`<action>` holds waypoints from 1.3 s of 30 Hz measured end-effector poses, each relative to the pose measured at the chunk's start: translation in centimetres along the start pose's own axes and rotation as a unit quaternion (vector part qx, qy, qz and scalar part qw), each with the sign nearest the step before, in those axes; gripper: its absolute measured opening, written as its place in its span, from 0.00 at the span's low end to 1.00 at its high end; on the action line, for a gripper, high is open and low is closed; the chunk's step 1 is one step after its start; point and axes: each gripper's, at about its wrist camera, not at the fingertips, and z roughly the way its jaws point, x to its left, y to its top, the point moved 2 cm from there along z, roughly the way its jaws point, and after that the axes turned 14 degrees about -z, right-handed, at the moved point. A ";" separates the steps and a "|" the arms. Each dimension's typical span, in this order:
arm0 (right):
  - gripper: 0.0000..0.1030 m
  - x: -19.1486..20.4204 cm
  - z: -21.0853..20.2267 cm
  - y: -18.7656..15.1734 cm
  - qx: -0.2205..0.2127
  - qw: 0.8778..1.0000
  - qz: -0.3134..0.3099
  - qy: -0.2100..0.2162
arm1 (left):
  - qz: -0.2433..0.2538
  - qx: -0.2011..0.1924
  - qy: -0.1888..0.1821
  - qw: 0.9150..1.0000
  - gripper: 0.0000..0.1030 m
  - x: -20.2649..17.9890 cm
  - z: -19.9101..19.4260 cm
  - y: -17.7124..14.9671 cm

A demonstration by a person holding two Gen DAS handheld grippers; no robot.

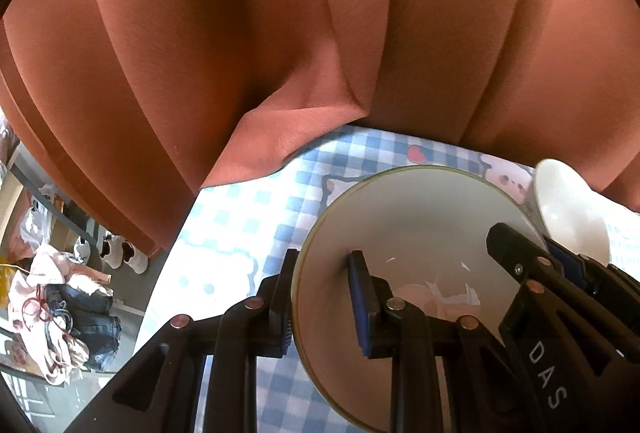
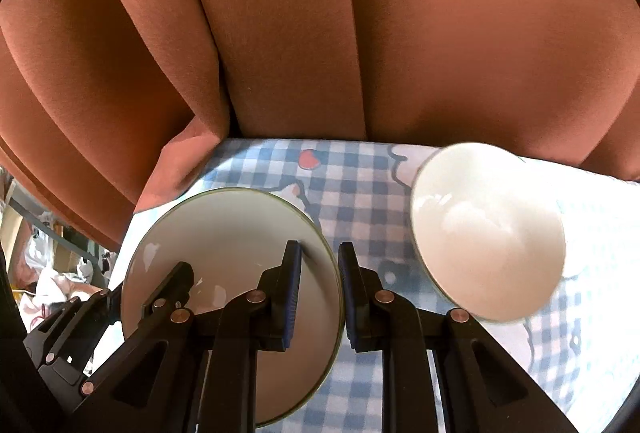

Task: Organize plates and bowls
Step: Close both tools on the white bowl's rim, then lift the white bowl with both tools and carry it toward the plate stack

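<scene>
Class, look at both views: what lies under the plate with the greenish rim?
Under the plate lies the blue checked tablecloth, showing all around its rim. Both grippers straddle its rim. Whatever sits directly beneath the plate is covered.

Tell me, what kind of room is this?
Most likely a lived-in home, perhaps a dining corner. A blue checked tablecloth with cartoon prints covers the table, rust-coloured curtains hang behind it, and clothes and shoes lie on the floor beside it.
</scene>
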 end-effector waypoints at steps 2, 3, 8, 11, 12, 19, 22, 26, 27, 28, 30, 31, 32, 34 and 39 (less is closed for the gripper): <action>0.22 0.0 -1.0 -0.3 -0.004 1.000 0.001 -0.002 | 0.001 -0.004 -0.002 1.000 0.22 -0.1 -1.0 -0.3; 0.22 0.0 -1.8 -0.5 -0.006 1.000 0.001 -0.003 | 0.002 -0.006 -0.004 1.000 0.22 -0.1 -1.6 -0.4; 0.22 0.1 -5.1 -1.4 -0.018 1.000 0.004 -0.011 | 0.005 -0.015 -0.015 1.000 0.22 -0.1 -4.4 -1.4; 0.22 0.2 -7.4 -2.3 -0.024 1.000 0.006 -0.018 | 0.007 -0.018 -0.022 1.000 0.22 -0.1 -6.2 -2.1; 0.22 0.2 -8.2 -2.6 -0.026 0.999 0.008 -0.020 | 0.008 -0.019 -0.024 0.999 0.22 0.0 -6.7 -2.4; 0.22 0.0 -12.8 -5.0 -0.038 0.998 0.020 -0.037 | 0.032 -0.038 -0.043 0.998 0.22 -0.5 -10.7 -4.5; 0.22 0.0 -14.6 -6.1 -0.045 0.998 0.028 -0.045 | 0.040 -0.044 -0.053 0.997 0.22 -0.6 -12.1 -5.6; 0.22 -0.2 -16.6 -7.9 -0.050 0.996 0.040 -0.057 | 0.056 -0.048 -0.064 0.995 0.22 -1.0 -13.6 -7.0; 0.22 -0.2 -17.0 -8.4 -0.051 0.996 0.043 -0.060 | 0.062 -0.050 -0.067 0.995 0.22 -1.2 -13.9 -7.4; 0.22 -0.4 -17.4 -8.9 -0.053 0.996 0.045 -0.064 | 0.065 -0.051 -0.069 0.994 0.22 -1.4 -14.3 -7.8; 0.22 -0.6 -18.0 -9.7 -0.053 0.995 0.052 -0.066 | 0.066 -0.049 -0.073 0.994 0.22 -1.7 -14.9 -8.7; 0.22 -0.8 -18.4 -10.2 -0.052 0.995 0.055 -0.068 | 0.068 -0.046 -0.075 0.994 0.22 -1.7 -15.1 -9.1; 0.22 -0.9 -18.8 -10.6 -0.052 0.995 0.057 -0.071 | 0.070 -0.045 -0.077 0.994 0.22 -1.8 -15.5 -9.4; 0.22 -1.2 -19.7 -11.5 -0.053 0.994 0.061 -0.075 | 0.076 -0.047 -0.081 0.993 0.22 -2.1 -16.2 -10.1; 0.22 -2.2 -21.4 -13.3 -0.056 0.993 0.065 -0.082 | 0.077 -0.050 -0.089 0.992 0.22 -3.0 -17.6 -11.9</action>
